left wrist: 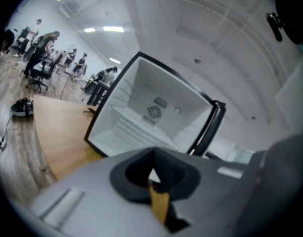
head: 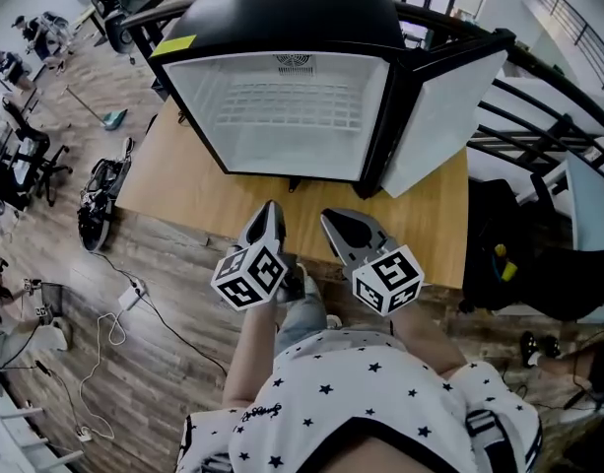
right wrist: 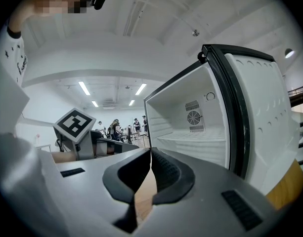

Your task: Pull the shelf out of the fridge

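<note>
A black mini fridge (head: pixel 282 18) stands on a wooden table (head: pixel 173 180) with its door (head: pixel 444 116) swung open to the right. Inside, a white wire shelf (head: pixel 297 106) lies level across the middle; it also shows as the shelf (right wrist: pixel 200 138) and the shelf (left wrist: pixel 134 127). My left gripper (head: pixel 272 206) and right gripper (head: pixel 328 216) hover side by side over the table's near edge, short of the fridge opening, both pointing at it. The left gripper (left wrist: pixel 153 170) is shut on nothing, and the right gripper (right wrist: pixel 150 154) has its pads together, also empty.
The open door (right wrist: pixel 255 112) stands to the right of the opening. Cables and a power strip (head: pixel 132 294) lie on the floor at the left, beside a dark bag (head: pixel 100 195). A black railing (head: pixel 538 87) runs at the right. People and office chairs are at the far left.
</note>
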Motion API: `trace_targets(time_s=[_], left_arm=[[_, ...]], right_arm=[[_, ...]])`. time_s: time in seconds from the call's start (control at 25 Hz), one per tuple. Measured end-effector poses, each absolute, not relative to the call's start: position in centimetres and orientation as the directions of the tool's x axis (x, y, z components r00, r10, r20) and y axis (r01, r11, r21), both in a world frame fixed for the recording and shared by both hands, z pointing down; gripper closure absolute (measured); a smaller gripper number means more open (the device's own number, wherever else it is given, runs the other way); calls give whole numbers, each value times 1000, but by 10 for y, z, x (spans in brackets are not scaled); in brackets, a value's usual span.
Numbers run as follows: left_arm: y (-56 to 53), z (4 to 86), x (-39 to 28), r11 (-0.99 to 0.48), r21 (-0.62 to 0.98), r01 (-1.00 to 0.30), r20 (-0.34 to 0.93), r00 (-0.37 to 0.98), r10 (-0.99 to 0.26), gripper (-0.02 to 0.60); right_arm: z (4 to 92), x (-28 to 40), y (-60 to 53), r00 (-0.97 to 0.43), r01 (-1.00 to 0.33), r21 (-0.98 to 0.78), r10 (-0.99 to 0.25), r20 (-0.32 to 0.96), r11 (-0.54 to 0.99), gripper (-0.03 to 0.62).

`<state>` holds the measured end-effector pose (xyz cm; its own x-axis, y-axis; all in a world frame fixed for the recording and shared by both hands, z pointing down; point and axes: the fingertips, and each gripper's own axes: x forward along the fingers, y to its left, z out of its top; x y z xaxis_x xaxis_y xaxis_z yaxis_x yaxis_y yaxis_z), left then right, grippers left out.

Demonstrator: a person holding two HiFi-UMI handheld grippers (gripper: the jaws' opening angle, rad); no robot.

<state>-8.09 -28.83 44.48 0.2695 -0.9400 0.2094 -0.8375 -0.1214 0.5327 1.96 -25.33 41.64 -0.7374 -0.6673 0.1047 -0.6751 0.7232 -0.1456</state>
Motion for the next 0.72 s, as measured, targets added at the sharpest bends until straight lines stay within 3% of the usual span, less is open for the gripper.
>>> trace_targets(time_s=[0.72], left_arm=[[-397, 469, -92, -110, 661, -742, 215, 328, -920, 575]], right_arm=[[422, 12, -334, -708, -706, -135, -699, 103, 695, 571]])
